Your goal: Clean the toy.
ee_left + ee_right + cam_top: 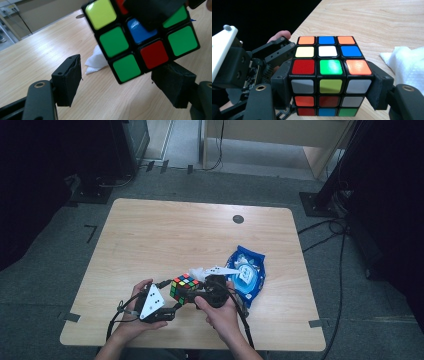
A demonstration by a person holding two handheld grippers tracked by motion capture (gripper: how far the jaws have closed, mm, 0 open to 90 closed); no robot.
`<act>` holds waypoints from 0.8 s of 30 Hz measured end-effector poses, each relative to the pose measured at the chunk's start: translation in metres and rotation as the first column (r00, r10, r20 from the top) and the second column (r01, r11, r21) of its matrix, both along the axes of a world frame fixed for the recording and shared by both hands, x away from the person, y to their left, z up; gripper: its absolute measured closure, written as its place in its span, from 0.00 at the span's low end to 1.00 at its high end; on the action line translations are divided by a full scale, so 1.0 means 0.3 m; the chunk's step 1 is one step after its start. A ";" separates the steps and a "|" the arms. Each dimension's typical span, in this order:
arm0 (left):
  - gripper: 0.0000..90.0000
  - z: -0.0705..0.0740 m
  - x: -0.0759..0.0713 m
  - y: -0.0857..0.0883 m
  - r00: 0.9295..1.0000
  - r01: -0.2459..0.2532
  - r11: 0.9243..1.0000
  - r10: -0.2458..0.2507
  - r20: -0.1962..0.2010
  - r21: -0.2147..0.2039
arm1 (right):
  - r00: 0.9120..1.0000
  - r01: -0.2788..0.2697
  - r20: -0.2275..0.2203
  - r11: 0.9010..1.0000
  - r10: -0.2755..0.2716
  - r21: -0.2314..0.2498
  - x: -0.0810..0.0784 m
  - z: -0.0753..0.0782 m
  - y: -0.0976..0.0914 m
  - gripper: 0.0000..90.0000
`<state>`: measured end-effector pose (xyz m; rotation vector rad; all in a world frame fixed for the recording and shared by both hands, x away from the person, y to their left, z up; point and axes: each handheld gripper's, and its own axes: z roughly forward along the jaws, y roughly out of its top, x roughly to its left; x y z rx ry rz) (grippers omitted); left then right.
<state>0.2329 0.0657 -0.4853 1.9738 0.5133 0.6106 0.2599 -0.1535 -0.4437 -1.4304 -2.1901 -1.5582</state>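
A scrambled Rubik's cube [183, 286] is lifted just above the wooden table [150, 230] near its front edge. My right gripper [189, 293] comes in from the right and is shut on it; in the right gripper view both pads press the cube's [329, 67] sides. My left gripper [175, 307] sits close on the cube's left, under its grey plate. In the left gripper view its jaws [121, 71] stand open before the cube's [140, 42] green face: the left pad is well clear, the right pad is near a lower corner.
A crumpled white tissue [197, 271] lies just behind the cube. A blue wipes packet [248, 273] lies to the right. A dark round grommet [238, 219] is set in the table's far side. Cables trail from both grippers toward the front edge.
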 end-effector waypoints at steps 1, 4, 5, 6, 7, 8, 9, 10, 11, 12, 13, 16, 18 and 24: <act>0.26 0.000 -0.002 -0.003 1.000 0.002 1.000 -0.002 0.000 0.000 | 1.000 0.000 0.000 1.000 0.000 0.000 0.000 -0.002 0.002 0.38; 0.24 0.001 -0.007 -0.012 1.000 0.012 1.000 -0.012 0.003 0.001 | 1.000 -0.005 -0.008 1.000 0.005 -0.010 -0.001 -0.007 0.007 0.38; 0.24 0.001 -0.008 -0.013 1.000 0.015 1.000 -0.015 0.002 0.001 | 1.000 -0.008 -0.011 1.000 0.008 -0.014 -0.001 -0.009 0.010 0.38; 0.23 0.002 -0.009 -0.014 1.000 0.018 1.000 -0.018 0.001 0.002 | 1.000 -0.009 -0.013 1.000 0.009 -0.018 -0.001 -0.011 0.012 0.38; 0.23 0.002 -0.010 -0.015 1.000 0.020 1.000 -0.020 0.000 -0.002 | 1.000 -0.011 -0.019 1.000 0.011 -0.020 -0.001 -0.012 0.015 0.38; 0.23 0.002 -0.011 -0.016 1.000 0.021 1.000 -0.021 0.003 0.000 | 1.000 -0.014 -0.019 1.000 0.014 -0.023 -0.001 -0.013 0.017 0.38; 0.22 0.002 -0.012 -0.017 1.000 0.023 1.000 -0.023 0.004 -0.001 | 1.000 -0.016 -0.020 0.999 0.016 -0.028 -0.002 -0.015 0.020 0.38; 0.22 0.002 -0.013 -0.018 1.000 0.024 1.000 -0.024 0.005 0.000 | 1.000 -0.018 -0.026 0.999 0.017 -0.033 -0.002 -0.016 0.024 0.38; 0.22 0.002 -0.013 -0.020 1.000 0.026 1.000 -0.026 0.005 0.000 | 0.999 -0.020 -0.029 0.999 0.019 -0.035 -0.002 -0.017 0.025 0.38; 0.22 0.001 -0.014 -0.021 1.000 0.026 1.000 -0.026 0.008 -0.001 | 0.999 -0.024 -0.031 0.999 0.023 -0.041 -0.002 -0.019 0.028 0.38; 0.23 -0.001 -0.016 -0.023 0.999 0.028 1.000 -0.028 0.016 0.004 | 0.999 -0.026 -0.035 0.999 0.024 -0.045 -0.002 -0.022 0.031 0.38; 0.28 -0.009 -0.021 -0.031 0.999 0.033 0.999 -0.033 0.032 0.030 | 0.999 -0.029 -0.046 0.998 0.027 -0.052 -0.003 -0.028 0.038 0.38; 0.30 -0.013 -0.024 -0.036 0.998 0.026 0.999 -0.028 0.047 0.047 | 0.999 -0.029 -0.044 0.998 0.027 -0.058 -0.004 -0.030 0.042 0.38; 0.37 -0.015 -0.016 -0.032 0.999 0.030 0.998 -0.032 0.035 0.059 | 0.999 -0.026 -0.029 0.999 0.024 -0.046 0.000 -0.026 0.034 0.38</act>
